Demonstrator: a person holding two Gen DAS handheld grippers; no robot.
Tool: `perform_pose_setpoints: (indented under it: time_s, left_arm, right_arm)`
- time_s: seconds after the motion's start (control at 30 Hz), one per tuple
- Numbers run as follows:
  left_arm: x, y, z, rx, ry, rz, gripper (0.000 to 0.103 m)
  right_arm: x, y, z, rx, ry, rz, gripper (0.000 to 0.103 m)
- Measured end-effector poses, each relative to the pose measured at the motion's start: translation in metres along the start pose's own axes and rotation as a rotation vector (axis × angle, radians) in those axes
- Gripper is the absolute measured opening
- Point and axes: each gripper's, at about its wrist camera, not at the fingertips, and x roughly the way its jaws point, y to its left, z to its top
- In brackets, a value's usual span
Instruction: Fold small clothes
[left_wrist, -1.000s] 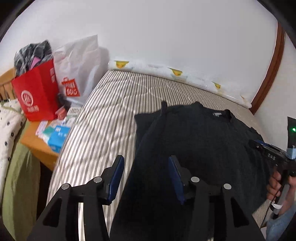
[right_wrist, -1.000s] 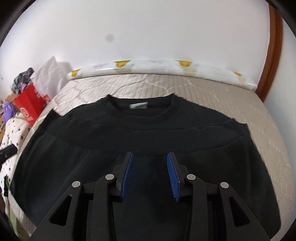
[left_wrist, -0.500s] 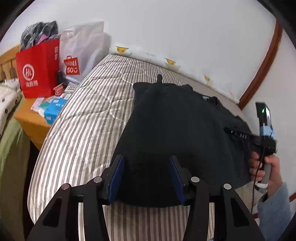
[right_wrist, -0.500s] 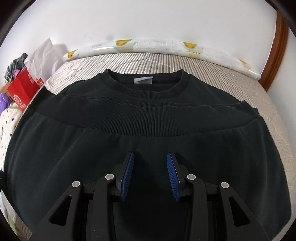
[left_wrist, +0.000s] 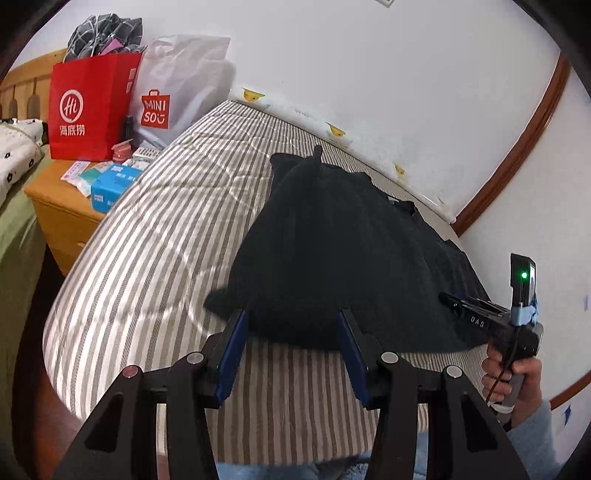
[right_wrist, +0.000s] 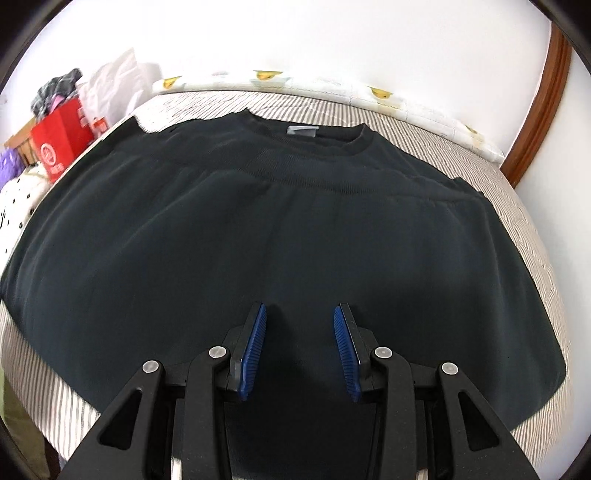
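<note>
Black sweatshirt (left_wrist: 343, 258) lying spread on the striped bed (left_wrist: 155, 236), filling the middle of both views, collar toward the wall at the upper part of the frame, lower hem apparently turned up across the chest in the right wrist view.

Going left to right in the left wrist view: red bag (left_wrist: 88, 107) and white bag (left_wrist: 177, 88) standing at upper left on the wooden nightstand (left_wrist: 59, 206); left gripper (left_wrist: 291, 350) hovering at lower centre, fingers (left_wrist: 232, 350) standing part-way apart with nothing between them, lined up on the garment's near edge; right gripper (left_wrist: 472, 314) at the right edge, gripped in a hand (left_wrist: 517, 373).

In the right wrist view, blue pads standing part-way apart over the dark cloth, pinching nothing.

Judging the step as reaching for the near edge before a fold. For doing it well: bringing both sets of fingers low to the same edge, well apart, pinching every layer together, lifting evenly, carrying the edge straight toward the collar (right_wrist: 306, 136), keeping the cloth taut against wrinkles.
</note>
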Motion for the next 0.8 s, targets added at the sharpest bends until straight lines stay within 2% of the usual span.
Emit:
perform_pose_setpoints:
  time_s: [0.1,0.27,0.5,0.63,0.8]
  left_arm:
    - [0.004,0.003,-0.010,-0.015,0.021,0.007,0.047]
    - [0.020,0.014,-0.018,-0.091,0.044,-0.068,0.047]
    - [0.036,0.016,-0.015,-0.151,0.010,-0.136,0.049]
    - [0.045,0.008,-0.008,-0.128,0.014,-0.117,0.049]
    - [0.053,0.004,0.000,-0.144,0.009,-0.085,0.043]
  right_arm:
    - [-0.011,0.004,-0.016,-0.002,-0.017,-0.002,0.038]
    - [-0.026,0.002,-0.038,0.023,-0.038,0.024,0.038]
    - [-0.040,0.005,-0.057,-0.035,-0.064,0.028,0.038]
    - [-0.046,-0.001,-0.059,-0.030,-0.070,0.064,0.038]
    - [-0.064,-0.020,-0.064,0.014,-0.136,0.088,0.038]
